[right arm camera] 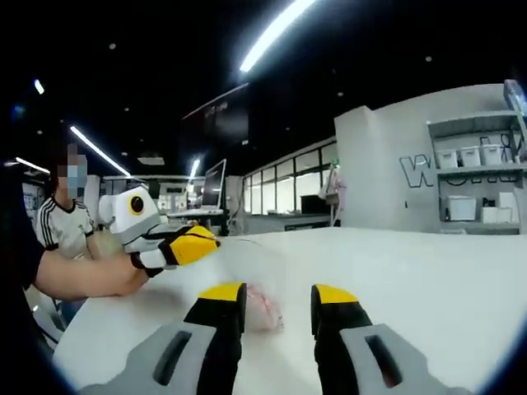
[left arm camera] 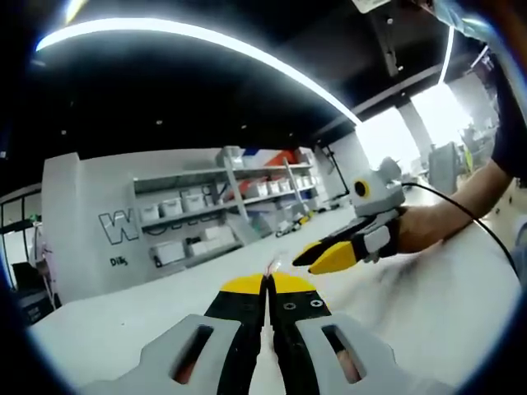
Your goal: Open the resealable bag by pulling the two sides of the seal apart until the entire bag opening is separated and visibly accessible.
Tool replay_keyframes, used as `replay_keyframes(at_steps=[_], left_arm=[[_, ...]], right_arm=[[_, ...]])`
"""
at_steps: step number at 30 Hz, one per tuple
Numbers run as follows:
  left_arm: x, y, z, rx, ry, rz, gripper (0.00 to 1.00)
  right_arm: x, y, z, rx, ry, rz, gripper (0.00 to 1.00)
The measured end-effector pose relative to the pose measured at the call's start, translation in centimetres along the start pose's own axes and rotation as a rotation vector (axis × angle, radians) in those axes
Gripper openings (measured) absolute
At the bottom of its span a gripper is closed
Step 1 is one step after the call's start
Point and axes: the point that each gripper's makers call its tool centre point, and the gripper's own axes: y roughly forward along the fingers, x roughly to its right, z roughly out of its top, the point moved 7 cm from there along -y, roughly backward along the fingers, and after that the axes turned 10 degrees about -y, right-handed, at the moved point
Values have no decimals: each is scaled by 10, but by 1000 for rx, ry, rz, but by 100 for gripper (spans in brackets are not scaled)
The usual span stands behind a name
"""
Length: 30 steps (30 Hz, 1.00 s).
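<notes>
The resealable bag (right arm camera: 262,309) is clear plastic with something pinkish inside and lies on the white table (right arm camera: 428,280). It sits between the jaws of my right gripper (right arm camera: 277,294), which stand wide apart and do not touch it. In the left gripper view my left gripper (left arm camera: 268,284) has its yellow tips pressed together, with a thin sliver of the bag (left arm camera: 276,263) poking out above them. My left gripper (right arm camera: 202,243) enters the right gripper view from the left, holding the bag's upper edge. My right gripper (left arm camera: 325,257), held by a hand, points in from the right.
The white table (left arm camera: 428,304) stretches wide around the bag. Grey shelves with white bins (left arm camera: 185,206) line the wall behind it. A person in a white shirt (right arm camera: 66,226) sits at the far left, near a monitor (right arm camera: 214,185).
</notes>
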Motion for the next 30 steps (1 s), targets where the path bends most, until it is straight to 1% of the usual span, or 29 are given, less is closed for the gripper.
replay_keyframes(at_steps=[8,12,22,30], left_arm=[[0,0,0,0,3,-1,2],[1,0,0,-1,5,-4,2],[1,1,0,-3,5,-6,2],[2,1,0,-4,3,-12,2]], right_arm=[[-1,0,4,20,-13,1,27],[-2,-1,9,52,-15,4,26],[-9,0,12,72,-2,46,22],[-16,3,12,80,30,100,20]])
